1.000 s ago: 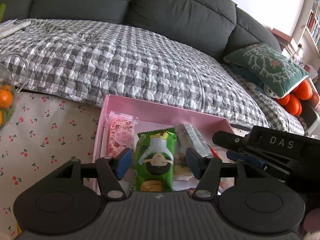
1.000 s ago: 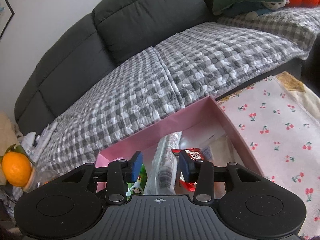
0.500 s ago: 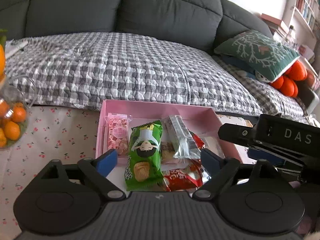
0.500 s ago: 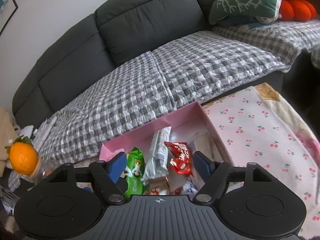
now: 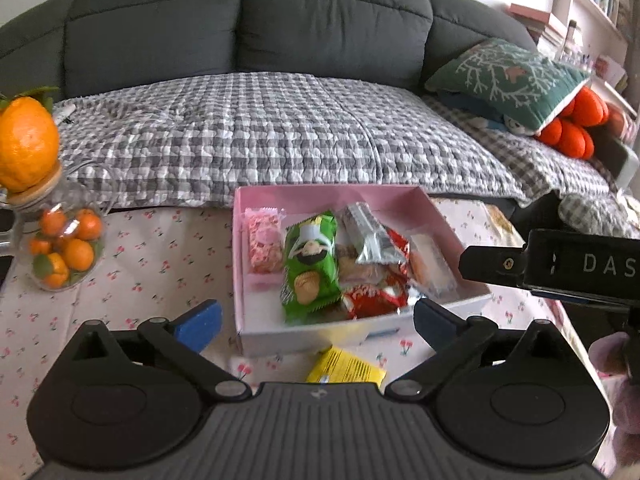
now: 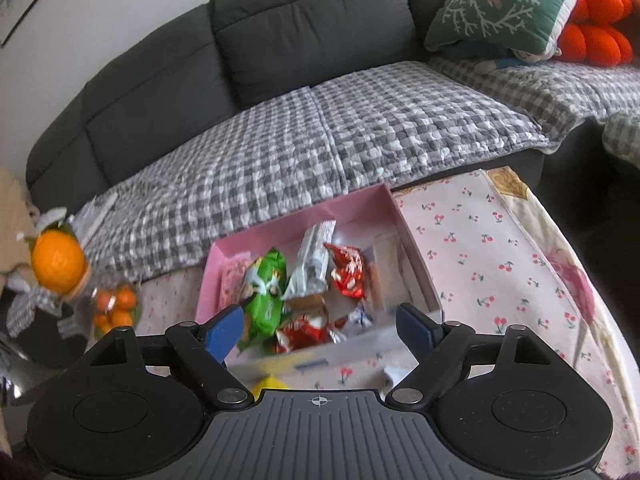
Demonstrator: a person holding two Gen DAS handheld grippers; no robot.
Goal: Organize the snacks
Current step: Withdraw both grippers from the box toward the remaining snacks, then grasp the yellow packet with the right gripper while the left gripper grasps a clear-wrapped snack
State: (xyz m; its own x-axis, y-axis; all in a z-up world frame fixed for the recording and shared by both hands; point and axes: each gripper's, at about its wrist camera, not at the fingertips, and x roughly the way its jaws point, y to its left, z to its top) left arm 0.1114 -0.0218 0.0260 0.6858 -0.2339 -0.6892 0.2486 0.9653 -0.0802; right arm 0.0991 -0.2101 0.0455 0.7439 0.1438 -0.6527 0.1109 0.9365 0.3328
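A pink box point(image 5: 328, 194) point(image 6: 304, 216) sits on the cherry-print tablecloth and holds several snacks. Among them are a green packet point(image 5: 310, 262) point(image 6: 266, 286), a silver packet point(image 5: 370, 236) point(image 6: 314, 260), red wrappers point(image 5: 372, 294) point(image 6: 348, 270) and a pink bar point(image 5: 264, 238). A yellow packet point(image 5: 346, 368) lies on the cloth in front of the box. My left gripper point(image 5: 316, 320) hangs above the box's near wall, jaws opening wide, nothing between them. My right gripper point(image 6: 320, 328) hovers over the box's near side, its jaws opening too and empty; its body point(image 5: 560, 268) also shows at the right of the left wrist view.
A glass jar of small oranges point(image 5: 64, 248) point(image 6: 114, 306), topped by a big orange point(image 5: 26, 144) point(image 6: 58, 260), stands left of the box. Behind the table is a dark sofa with a checked cover point(image 5: 260, 132) and a green cushion point(image 5: 508, 76).
Both grippers let go of the packets they were closed around, opened wide and drew back and up from the box. The green and silver packets now lie in the box.
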